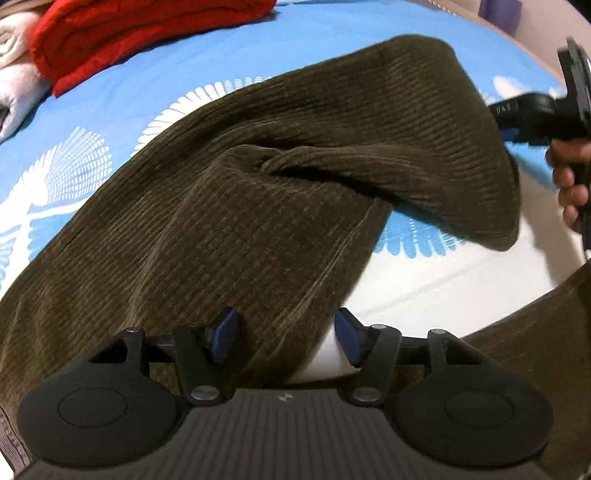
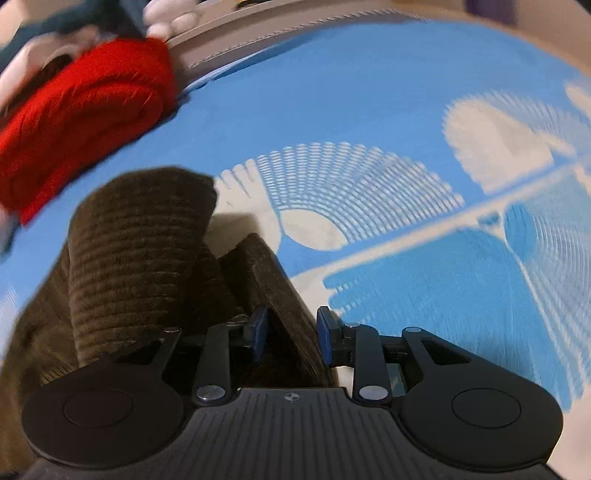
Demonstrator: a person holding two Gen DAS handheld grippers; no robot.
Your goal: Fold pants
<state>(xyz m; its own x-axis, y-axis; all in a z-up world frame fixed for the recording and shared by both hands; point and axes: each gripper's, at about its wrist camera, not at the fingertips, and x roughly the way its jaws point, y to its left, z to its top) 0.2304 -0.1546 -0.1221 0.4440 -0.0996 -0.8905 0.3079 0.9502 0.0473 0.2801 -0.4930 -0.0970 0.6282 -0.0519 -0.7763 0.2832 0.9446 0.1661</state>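
Dark olive corduroy pants (image 1: 258, 192) lie bunched and twisted across the blue and white patterned bedspread (image 1: 129, 107). My left gripper (image 1: 286, 338) is open, with pant fabric between its blue pads (image 1: 225, 334) at the near edge. In the left wrist view the right gripper's black body (image 1: 535, 114) and the hand holding it show at the far right, behind a lifted fold of the pants. In the right wrist view, my right gripper (image 2: 291, 334) is open, with a pant edge (image 2: 273, 280) between its pads; a lifted pant leg (image 2: 140, 258) hangs at the left.
A folded red cloth (image 1: 140, 33) and white cloth (image 1: 18, 74) lie at the bed's far left; the red cloth also shows in the right wrist view (image 2: 81, 122). The bed's far edge (image 2: 280, 33) runs along the top. A purple object (image 1: 498, 11) stands beyond the bed.
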